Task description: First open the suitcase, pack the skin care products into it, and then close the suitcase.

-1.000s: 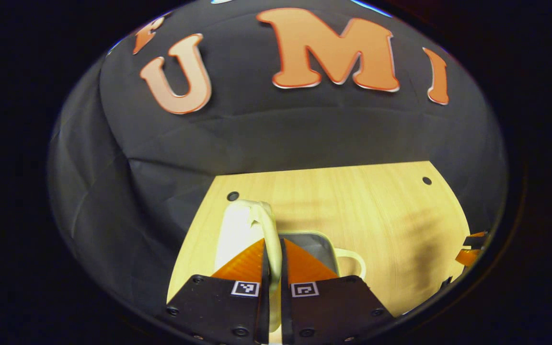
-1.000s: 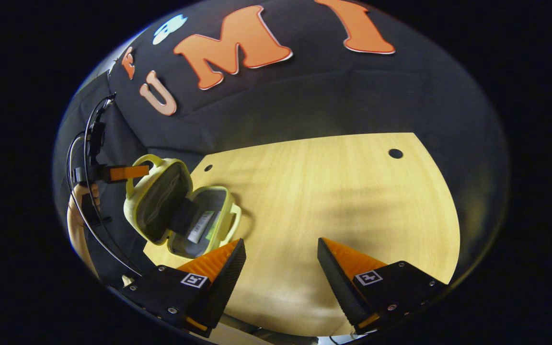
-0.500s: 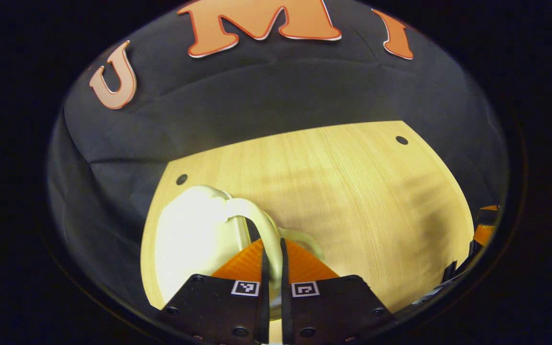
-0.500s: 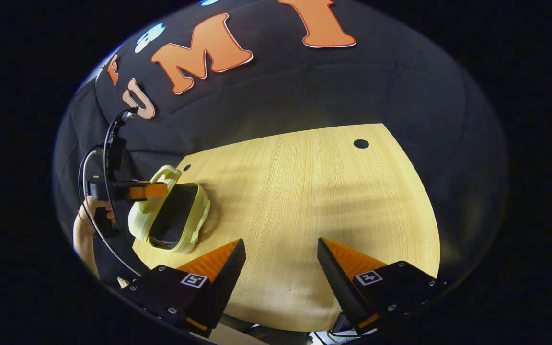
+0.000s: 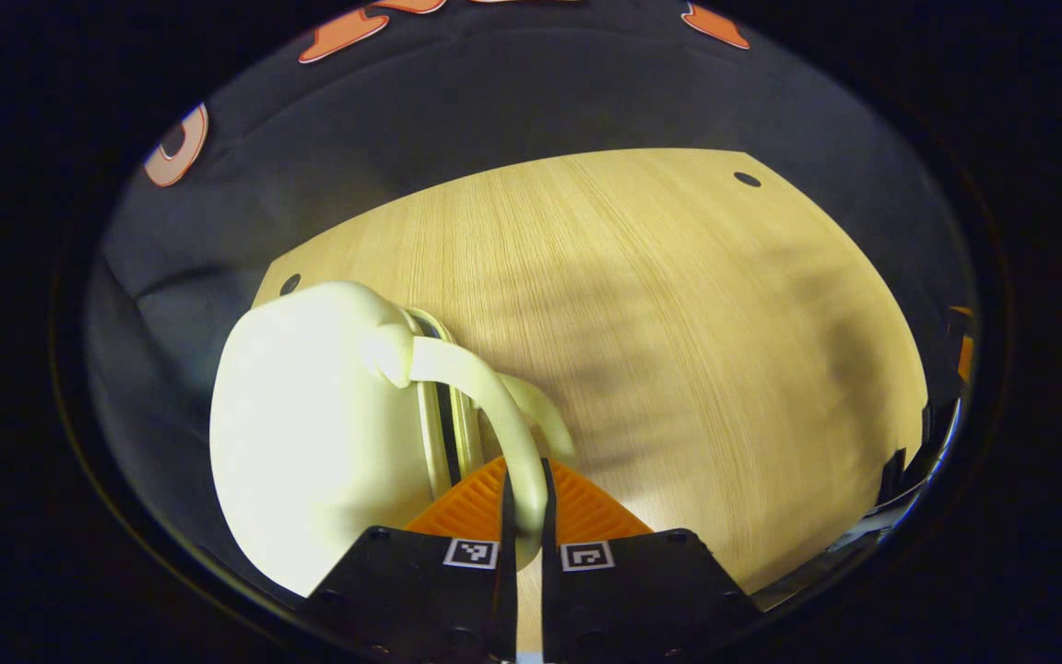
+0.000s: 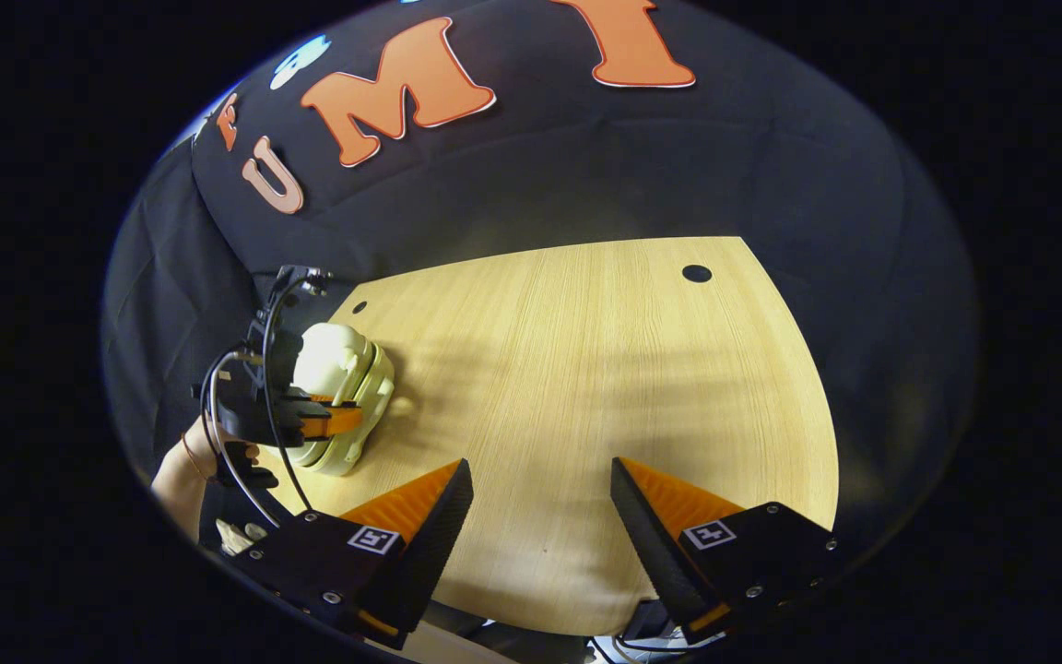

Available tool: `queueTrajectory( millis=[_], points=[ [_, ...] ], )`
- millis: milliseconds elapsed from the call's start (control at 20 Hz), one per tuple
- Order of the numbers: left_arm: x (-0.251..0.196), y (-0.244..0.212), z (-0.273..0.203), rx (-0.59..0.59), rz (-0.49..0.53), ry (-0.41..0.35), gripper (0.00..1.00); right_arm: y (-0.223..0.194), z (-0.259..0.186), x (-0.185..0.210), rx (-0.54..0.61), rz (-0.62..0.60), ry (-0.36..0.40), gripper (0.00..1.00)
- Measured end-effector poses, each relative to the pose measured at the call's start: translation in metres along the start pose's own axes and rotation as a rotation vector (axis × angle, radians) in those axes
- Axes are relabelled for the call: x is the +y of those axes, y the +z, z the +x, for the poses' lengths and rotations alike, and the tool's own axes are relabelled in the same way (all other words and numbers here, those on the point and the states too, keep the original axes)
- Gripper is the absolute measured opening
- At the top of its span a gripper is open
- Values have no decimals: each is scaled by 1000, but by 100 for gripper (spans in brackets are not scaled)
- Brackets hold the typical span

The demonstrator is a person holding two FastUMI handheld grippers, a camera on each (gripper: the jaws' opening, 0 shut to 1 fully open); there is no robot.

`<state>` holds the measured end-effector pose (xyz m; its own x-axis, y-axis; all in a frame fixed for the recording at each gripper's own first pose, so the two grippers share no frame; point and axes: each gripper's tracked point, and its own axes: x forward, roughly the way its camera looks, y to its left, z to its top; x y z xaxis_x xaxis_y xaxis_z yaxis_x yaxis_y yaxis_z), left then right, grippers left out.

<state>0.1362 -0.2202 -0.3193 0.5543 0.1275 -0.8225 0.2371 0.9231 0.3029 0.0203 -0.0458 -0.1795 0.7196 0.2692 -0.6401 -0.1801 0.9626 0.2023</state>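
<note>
The left gripper (image 5: 522, 516) is gripping the handle (image 5: 485, 397) of the pale suitcase (image 5: 310, 433): both fingers are pressing against the curved handle strap from either side, with almost no gap showing between them. In the left gripper view the suitcase is lying near the left edge of the wooden surface (image 5: 678, 323), close to the far left corner. The two shells are sitting almost together, with only a thin dark seam running between them; whether the seam is fully shut cannot be told. The inside of the suitcase is hidden, so the skin care products cannot be made out. A second handle loop is partly hidden behind the gripped one.

In the right gripper view the same suitcase (image 6: 342, 387) is appearing small at the left edge of the surface (image 6: 586, 387), with the left gripper (image 6: 333, 420) reaching across its near side. A hand (image 6: 204, 452) is holding that gripper body, and dark cables are looping above it; the hand is partly cut off by the picture's rim.

The right gripper (image 6: 540, 498) is hovering above the near edge of the surface, well apart from the suitcase. Its fingers are standing wide apart and are holding nothing.
</note>
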Motion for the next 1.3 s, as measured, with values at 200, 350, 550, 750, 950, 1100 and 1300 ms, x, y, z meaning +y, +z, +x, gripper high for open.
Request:
queueTrajectory(
  millis=[200, 350, 550, 750, 950, 1100, 1300],
  points=[
    [2, -1, -3, -7, 8, 37, 19, -4, -4, -1, -4, -5, 6, 96],
    [2, 6, -18, -67, -6, 12, 89, 2, 0, 5, -14, 3, -2, 96],
    [17, 47, -64, -249, -24, 47, 99, 11, 1, 13, -38, 17, -29, 96],
    [26, 88, -127, -446, -168, -33, 99, 37, -9, 16, -127, -23, -118, 96],
    [63, 127, -198, -669, -285, -70, 99, 81, -47, 29, -305, -80, -184, 96],
    [73, 148, -234, -818, -339, -85, 98, 117, -85, 45, -470, -102, -234, 96],
    [82, 166, -255, -989, -394, -69, 97, 128, -128, 64, -621, -95, -269, 96]
  ],
)
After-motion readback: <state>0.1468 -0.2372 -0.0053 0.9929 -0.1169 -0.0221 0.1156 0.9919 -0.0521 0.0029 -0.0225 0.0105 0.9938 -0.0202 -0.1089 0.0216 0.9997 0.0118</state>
